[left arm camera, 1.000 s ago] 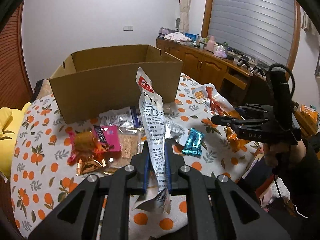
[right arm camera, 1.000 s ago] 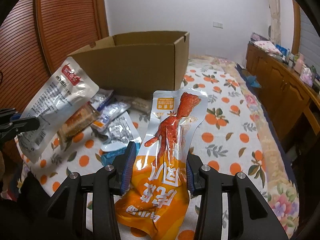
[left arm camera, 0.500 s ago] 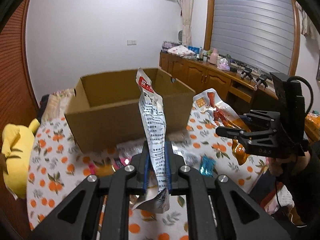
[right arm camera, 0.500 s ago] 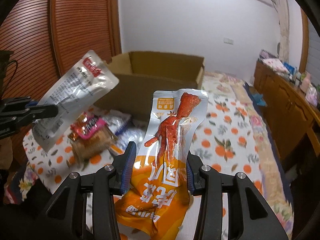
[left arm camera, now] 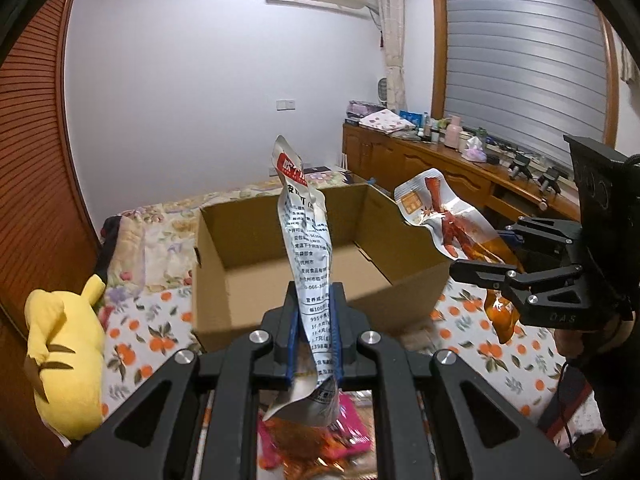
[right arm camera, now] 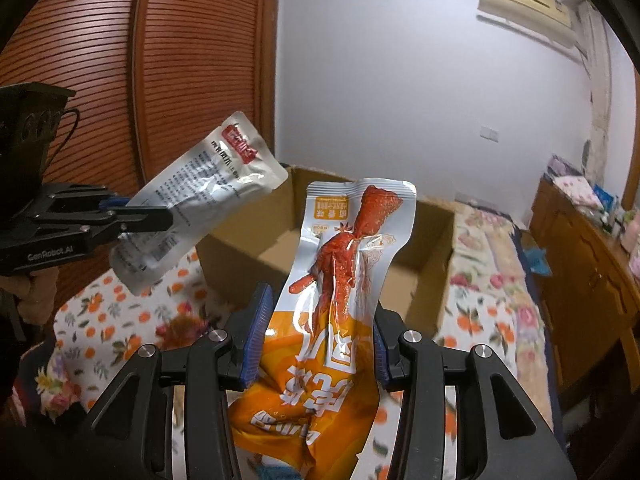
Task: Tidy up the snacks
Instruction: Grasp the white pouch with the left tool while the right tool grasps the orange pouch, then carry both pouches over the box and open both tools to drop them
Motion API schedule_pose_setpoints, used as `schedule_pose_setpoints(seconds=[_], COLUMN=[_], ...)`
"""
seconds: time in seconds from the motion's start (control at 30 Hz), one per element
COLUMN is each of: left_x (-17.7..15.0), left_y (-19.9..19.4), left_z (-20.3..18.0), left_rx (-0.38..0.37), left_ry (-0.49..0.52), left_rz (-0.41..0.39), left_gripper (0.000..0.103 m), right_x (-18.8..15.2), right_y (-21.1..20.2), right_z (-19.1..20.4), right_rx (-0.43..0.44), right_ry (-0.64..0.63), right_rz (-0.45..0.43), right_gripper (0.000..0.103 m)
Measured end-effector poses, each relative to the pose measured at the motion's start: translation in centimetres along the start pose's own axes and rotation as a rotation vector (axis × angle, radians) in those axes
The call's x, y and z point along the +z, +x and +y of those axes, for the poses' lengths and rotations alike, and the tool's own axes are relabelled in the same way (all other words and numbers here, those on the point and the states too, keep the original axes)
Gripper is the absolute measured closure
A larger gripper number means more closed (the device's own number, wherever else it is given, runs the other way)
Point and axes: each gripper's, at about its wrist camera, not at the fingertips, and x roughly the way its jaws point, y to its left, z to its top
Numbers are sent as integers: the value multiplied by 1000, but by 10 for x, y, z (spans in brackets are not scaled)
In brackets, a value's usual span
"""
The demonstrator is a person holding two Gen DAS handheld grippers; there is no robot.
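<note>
Both packets are in the air, on the way to the box (left arm camera: 280,264). The left tongs (left arm camera: 314,340) are closed on the silver packet (left arm camera: 308,264), held upright in front of the box. The right tongs (right arm camera: 316,344) grip the orange packet (right arm camera: 340,280) across its width, beside the box's right wall. Other snacks (left arm camera: 312,440) lie on the bed (left arm camera: 144,336) below. I think the next move is to bring each packet over the opening, then open the tongs.

Black grippers, blue-padded fingers (right arm camera: 256,336), silver screws (left arm camera: 256,337), white "GenRobot.AI" lettering (right arm camera: 50,254).
</note>
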Motion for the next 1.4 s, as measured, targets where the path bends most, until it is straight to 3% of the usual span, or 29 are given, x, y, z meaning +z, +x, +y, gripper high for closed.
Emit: schedule_pose_setpoints(seconds=[0.47, 0.77, 1.2, 1.4], left_x=[33, 35, 29, 27], left_y=[70, 106, 116, 105], left_z=[40, 48, 55, 51], left_rx=[18, 22, 52, 54], left_ry=[-33, -39, -45, -36], left_rz=[54, 99, 104, 96], left_gripper=[93, 92, 90, 90], right_x=[52, 57, 38, 40], right_y=[78, 119, 144, 145], right_z=[-31, -35, -26, -29], right_rx=[30, -61, -69, -81], right_ry=[6, -52, -49, -23], right_rz=[8, 57, 123, 132], right_gripper=[59, 58, 57, 48])
